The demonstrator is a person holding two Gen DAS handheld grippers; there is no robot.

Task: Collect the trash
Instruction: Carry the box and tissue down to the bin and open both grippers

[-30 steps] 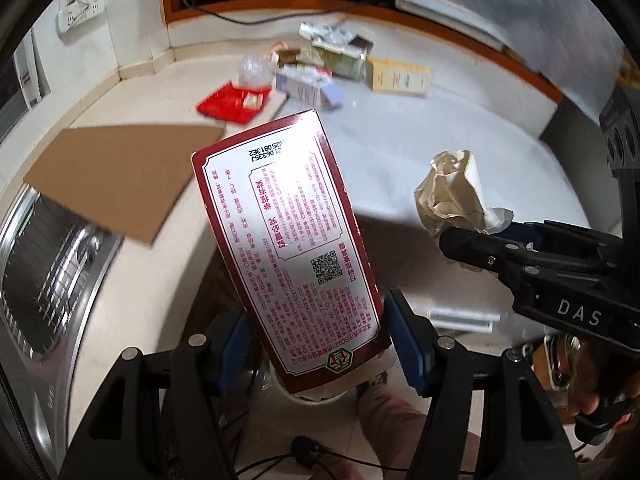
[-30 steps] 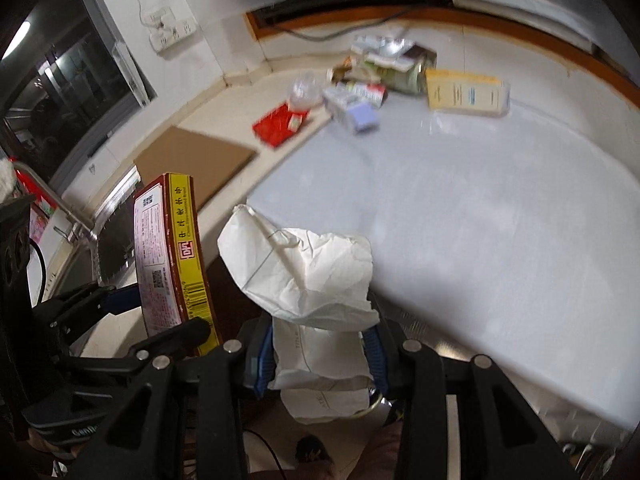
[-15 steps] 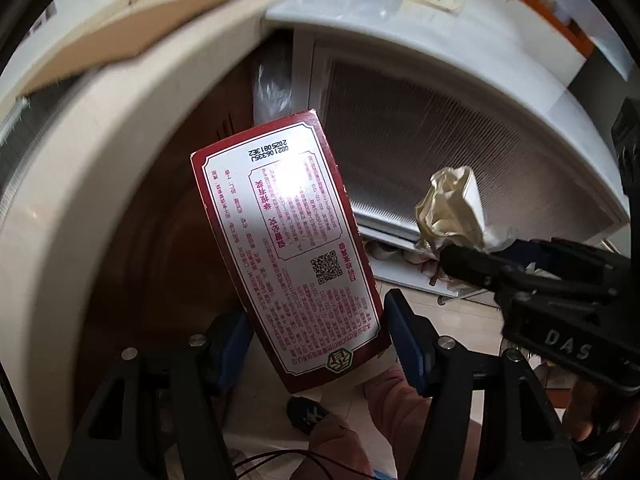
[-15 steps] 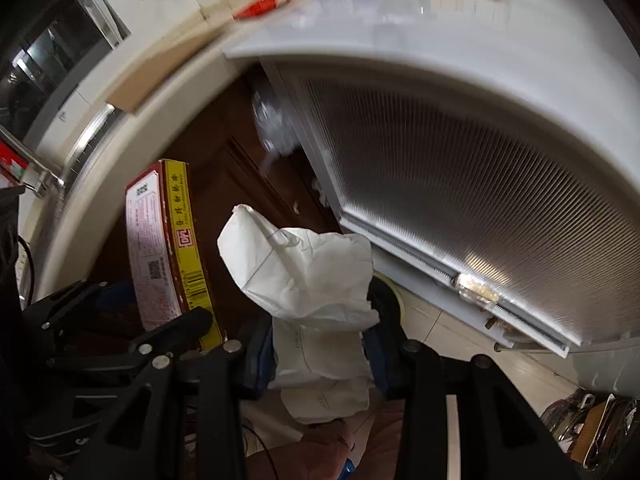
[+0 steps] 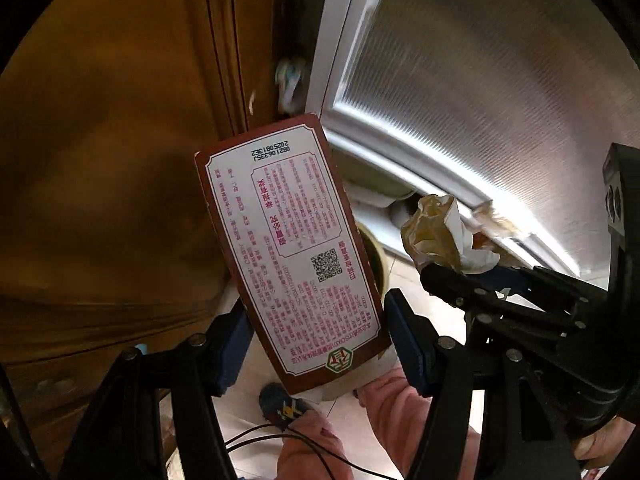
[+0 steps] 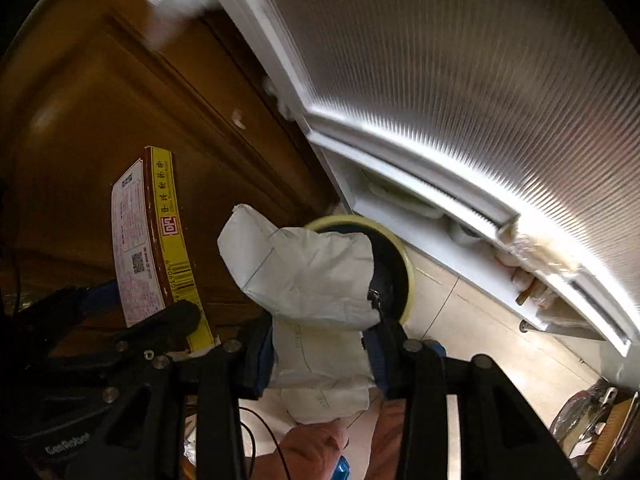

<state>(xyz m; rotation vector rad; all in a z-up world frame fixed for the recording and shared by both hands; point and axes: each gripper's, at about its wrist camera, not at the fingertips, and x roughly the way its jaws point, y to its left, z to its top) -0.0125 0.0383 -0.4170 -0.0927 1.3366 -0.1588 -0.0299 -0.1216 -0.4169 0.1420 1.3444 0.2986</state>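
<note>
Both grippers have dropped from countertop level to floor level since a second ago; the worktop litter has left the frames, cabinet fronts and tiled floor replacing it

Left wrist view:
- left gripper (image 5: 318,336), lower centre: blue pads clamped on the lower edges of a red-bordered carton (image 5: 286,248), which stands tilted up the middle of the frame. White panel printed in pink Chinese text, QR code, stamped code reading 0821 0633SJ upside down, green-and-red hexagon emblem at the bottom
- right gripper (image 5: 460,276), right side: tips gripping crumpled paper (image 5: 444,232)
- brown wooden door (image 5: 108,160) at left; ribbed white panel (image 5: 480,80) at upper right
- pink trouser leg and dark shoe along the bottom edge

Right wrist view:
- right gripper (image 6: 320,352), lower centre: pads pressed on a creased white paper bag (image 6: 304,272), faint print unreadable
- yellow-rimmed bin (image 6: 394,264), dark inside, directly behind the bag at centre
- carton (image 6: 152,240) at left, held by the left gripper (image 6: 132,312); yellow side with red Chinese characters, red logo, barcode
- gripper body at lower left, marked "Gen Robot"
</note>
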